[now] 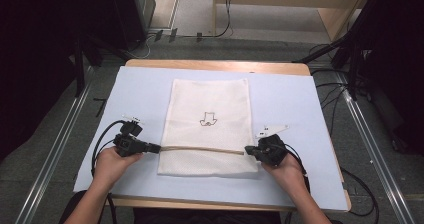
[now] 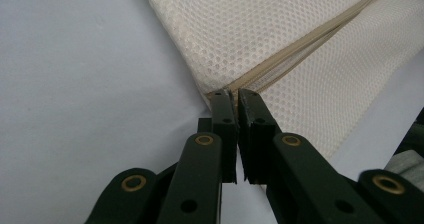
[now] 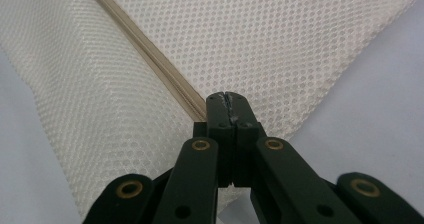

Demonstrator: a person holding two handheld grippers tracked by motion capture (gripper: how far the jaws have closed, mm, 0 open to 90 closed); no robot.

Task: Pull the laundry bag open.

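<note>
A white mesh bag [image 1: 207, 104] with a small black drawing lies flat on the pale blue mat [image 1: 295, 94]. A tan zipper [image 1: 202, 149] crosses its near part from side to side. My left gripper [image 1: 156, 147] is at the zipper's left end. In the left gripper view its jaws [image 2: 231, 93] stand nearly together, their tips pinching the zipper's [image 2: 300, 46] end at the bag's [image 2: 260, 29] edge. My right gripper [image 1: 248, 151] is at the zipper's right end. In the right gripper view it [image 3: 226, 96] is pressed shut where the zipper [image 3: 145, 49] meets the mesh bag [image 3: 280, 44].
The mat covers a wooden table [image 1: 215, 64], whose edges show at the far and near sides. Cables [image 1: 100, 139] trail from both grippers over the mat. Dark stands and floor cables [image 1: 335, 94] flank the table.
</note>
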